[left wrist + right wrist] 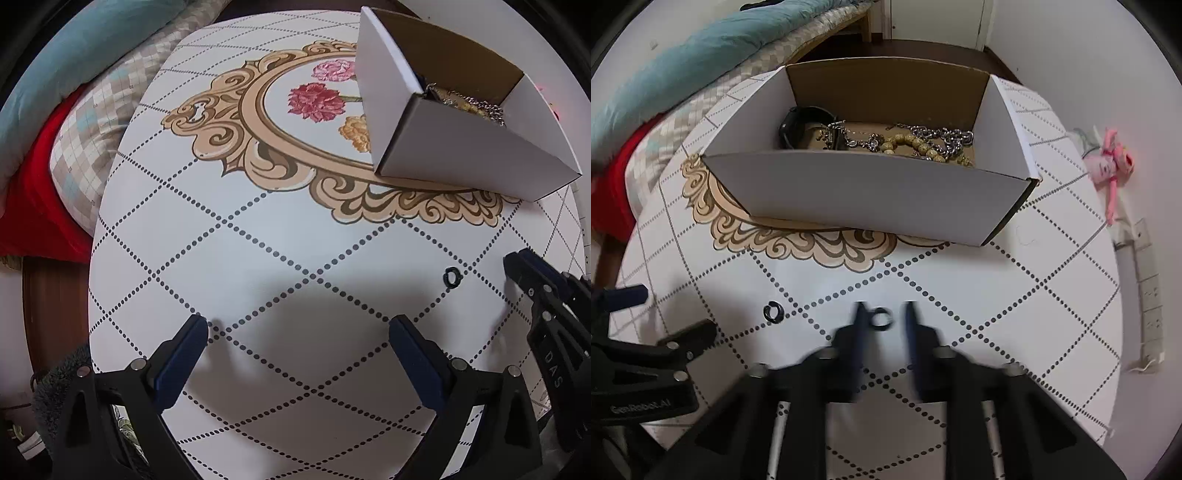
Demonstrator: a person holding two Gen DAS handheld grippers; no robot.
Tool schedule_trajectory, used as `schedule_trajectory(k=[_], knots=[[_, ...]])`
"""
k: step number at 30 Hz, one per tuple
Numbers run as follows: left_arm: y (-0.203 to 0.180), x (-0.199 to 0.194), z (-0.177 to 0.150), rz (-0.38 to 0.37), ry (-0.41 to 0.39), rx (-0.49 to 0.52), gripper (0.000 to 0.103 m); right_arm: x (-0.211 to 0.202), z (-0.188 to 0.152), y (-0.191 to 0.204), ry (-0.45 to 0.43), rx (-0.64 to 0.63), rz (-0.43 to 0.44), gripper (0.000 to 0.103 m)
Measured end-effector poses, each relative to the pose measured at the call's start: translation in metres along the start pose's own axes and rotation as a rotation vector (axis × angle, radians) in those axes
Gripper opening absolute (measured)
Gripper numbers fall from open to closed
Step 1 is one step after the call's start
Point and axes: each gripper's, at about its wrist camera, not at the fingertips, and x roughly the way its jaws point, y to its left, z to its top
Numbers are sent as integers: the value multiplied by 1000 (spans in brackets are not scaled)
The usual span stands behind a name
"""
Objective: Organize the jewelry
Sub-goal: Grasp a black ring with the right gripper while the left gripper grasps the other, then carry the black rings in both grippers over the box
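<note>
A white cardboard box [864,192] stands on the patterned round table [1015,295]; it shows in the left wrist view [461,147] at the upper right. It holds a black bracelet [798,125], a silver chain [938,136] and a beaded bracelet [916,146]. A small black ring [773,312] lies on the table, also seen from the left wrist [451,276]. A second black ring [880,317] lies between the fingers of my right gripper [886,314], which is partly closed around it, blurred, with gaps on both sides. My left gripper [299,328] is open and empty above the table.
A bed with a teal blanket [92,48], checked quilt [96,125] and red cloth [33,192] borders the table's left. A pink toy [1112,162] and a power strip [1148,288] lie beyond the table's right edge.
</note>
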Motion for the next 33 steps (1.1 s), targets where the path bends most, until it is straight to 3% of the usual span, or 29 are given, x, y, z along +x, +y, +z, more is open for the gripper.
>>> schedule_trajectory(k=[10, 12, 13, 15, 20, 26, 33], knots=[[-45, -12, -1, -69, -97, 61, 100, -18, -15, -54, -25, 166, 23, 13], [-54, -13, -2, -68, -114, 78, 91, -17, -14, -63, -17, 182, 12, 13], [-59, -13, -2, -57, -125, 87, 82, -17, -16, -66, -13, 186, 5, 13], [-68, -12, -4, -56, -137, 104, 78, -17, -16, -70, -12, 191, -3, 13], [-78, -13, -2, -67, -146, 125, 43, -19, -18, -77, -14, 208, -6, 13], [-81, -14, 3, -75, -170, 137, 14, -20, -18, -83, -18, 222, -8, 13], [-80, -18, 2, -86, -194, 143, 10, -28, -17, -84, -30, 221, -3, 14]])
